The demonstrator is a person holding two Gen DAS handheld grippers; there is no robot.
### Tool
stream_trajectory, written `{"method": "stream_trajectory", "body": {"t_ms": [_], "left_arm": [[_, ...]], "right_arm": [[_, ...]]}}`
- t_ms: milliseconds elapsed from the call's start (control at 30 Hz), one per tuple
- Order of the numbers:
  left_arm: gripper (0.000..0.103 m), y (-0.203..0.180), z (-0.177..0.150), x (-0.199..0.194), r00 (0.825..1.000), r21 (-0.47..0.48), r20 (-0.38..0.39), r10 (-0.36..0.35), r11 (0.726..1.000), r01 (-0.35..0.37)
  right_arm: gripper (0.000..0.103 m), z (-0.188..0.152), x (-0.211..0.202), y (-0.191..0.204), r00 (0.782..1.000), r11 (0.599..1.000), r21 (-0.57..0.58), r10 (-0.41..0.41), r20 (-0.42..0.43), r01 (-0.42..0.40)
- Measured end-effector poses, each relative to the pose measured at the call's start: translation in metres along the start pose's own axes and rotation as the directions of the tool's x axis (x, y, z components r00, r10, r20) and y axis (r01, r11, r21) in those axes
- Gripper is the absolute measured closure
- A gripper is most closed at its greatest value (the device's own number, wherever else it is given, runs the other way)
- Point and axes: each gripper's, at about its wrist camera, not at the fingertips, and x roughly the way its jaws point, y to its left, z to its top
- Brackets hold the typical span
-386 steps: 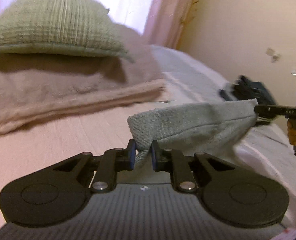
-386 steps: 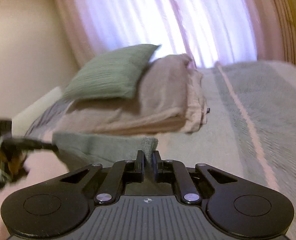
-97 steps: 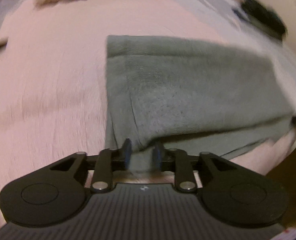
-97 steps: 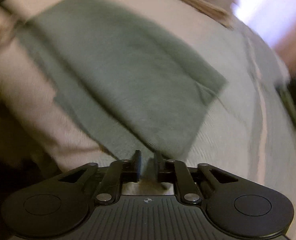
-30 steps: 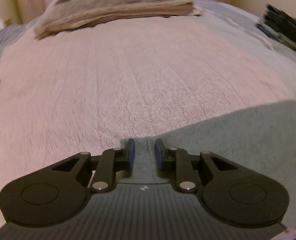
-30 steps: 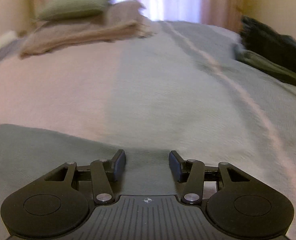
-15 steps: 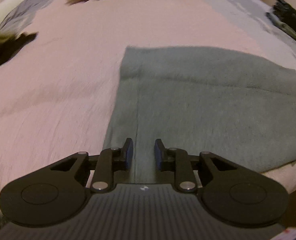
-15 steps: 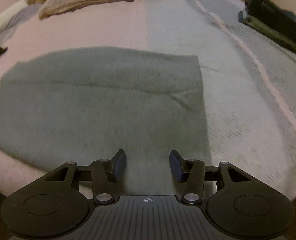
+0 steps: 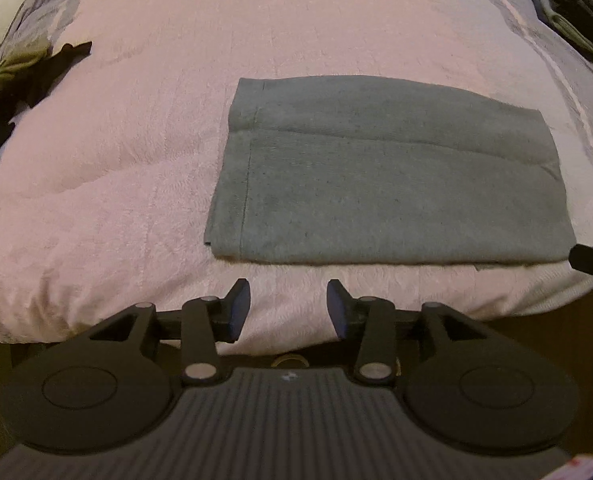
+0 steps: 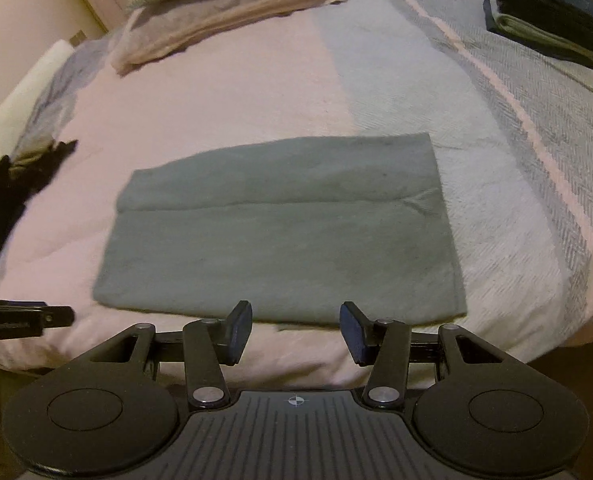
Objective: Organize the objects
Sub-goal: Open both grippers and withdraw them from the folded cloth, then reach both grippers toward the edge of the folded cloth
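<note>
A grey-green towel (image 9: 392, 184) lies folded flat near the front edge of the bed; it also shows in the right wrist view (image 10: 288, 232). My left gripper (image 9: 288, 304) is open and empty, just in front of the towel's near left edge, not touching it. My right gripper (image 10: 295, 330) is open and empty, at the towel's near edge toward its right side. The tip of the right gripper shows at the right edge of the left wrist view (image 9: 592, 260), and the left gripper's tip at the left edge of the right wrist view (image 10: 24, 320).
The bed has a pink blanket (image 9: 136, 140) on the left and a grey striped cover (image 10: 516, 120) on the right. A stack of dark folded clothes (image 10: 548, 12) sits far right. Dark loose garments (image 10: 12, 176) lie at the left edge. Folded beige blankets and a green pillow (image 10: 216, 4) are at the head.
Both grippers have let go of the towel, opened and drawn back toward the bed's front edge. The towel now lies flat, folded in half.
</note>
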Motion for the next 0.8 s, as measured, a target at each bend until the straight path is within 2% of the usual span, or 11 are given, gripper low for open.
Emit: {"method": "stream_trajectory", "body": {"t_ms": [367, 567, 633, 700, 800], "left_arm": [[0.064, 0.037, -0.002, -0.024, 0.998, 0.084, 0.024, -0.050, 0.995, 0.048], [0.064, 0.056, -0.002, -0.031, 0.993, 0.185, 0.059, -0.107, 0.978, 0.095], [0.064, 0.061, -0.002, -0.029, 0.988, 0.221, 0.070, -0.140, 0.968, 0.121], [0.064, 0.064, -0.001, -0.021, 0.981, 0.245, 0.084, -0.177, 0.958, 0.151], [0.064, 0.067, 0.006, 0.002, 0.965, 0.256, 0.114, -0.237, 0.945, 0.202]], "right_arm": [[0.057, -0.013, -0.018, 0.053, 0.999, 0.998, 0.054, -0.029, 0.044, 0.027], [0.057, -0.029, -0.032, 0.066, 0.994, 0.981, 0.189, -0.061, 0.095, 0.043], [0.057, -0.038, -0.035, 0.056, 0.991, 0.961, 0.273, -0.074, 0.110, 0.041], [0.057, -0.051, -0.033, 0.035, 0.986, 0.921, 0.388, -0.097, 0.136, 0.037], [0.057, -0.069, -0.025, -0.009, 0.969, 0.832, 0.555, -0.145, 0.201, 0.010]]}}
